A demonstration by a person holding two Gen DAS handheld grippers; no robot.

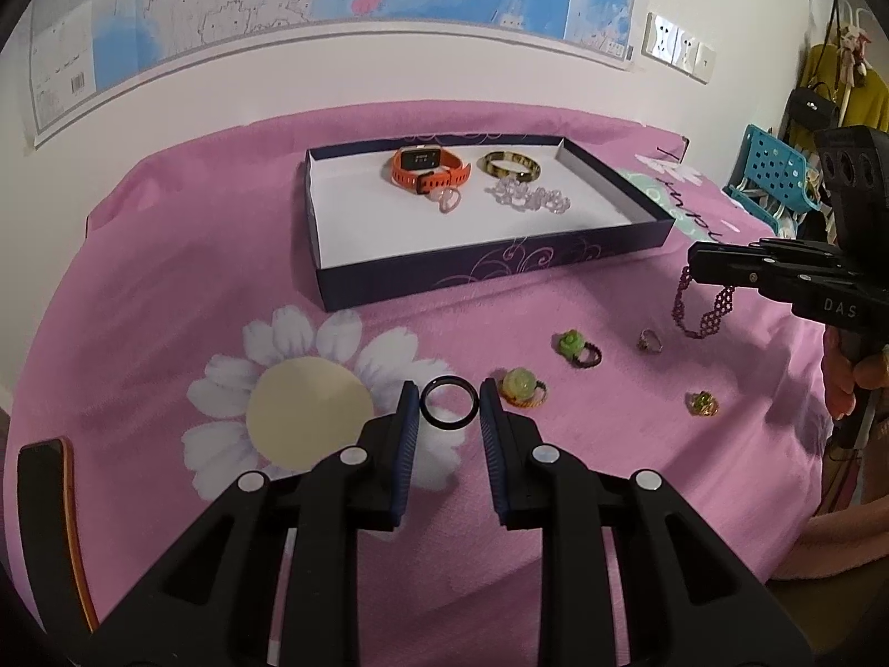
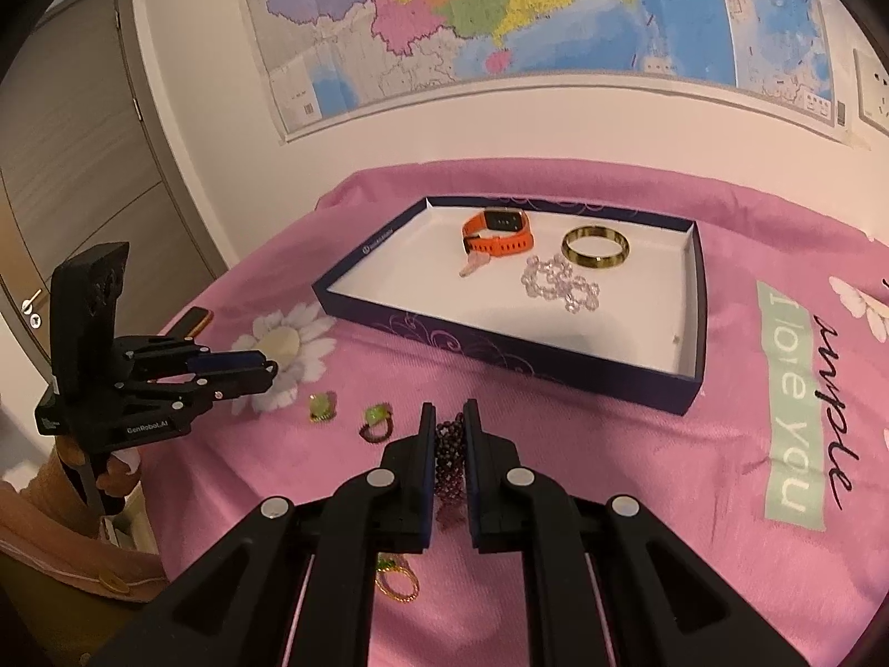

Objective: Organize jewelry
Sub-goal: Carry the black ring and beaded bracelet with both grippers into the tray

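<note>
Black, thin rigid ring [image 1: 449, 401] sits pinched across its width in our left gripper [image 1: 446, 408], near the purple box [image 1: 489, 269]. Light and slick. Our right gripper [image 2: 449, 433] clamps a limp purple beaded bracelet [image 2: 449, 461].

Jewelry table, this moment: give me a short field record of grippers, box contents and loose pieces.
left gripper: shut on black ring
right gripper: shut on purple beaded bracelet
box: orange smartwatch, tortoiseshell bangle, clear bead bracelet, pink ring
loose on pink cloth: four rings, two with green flowers
</note>
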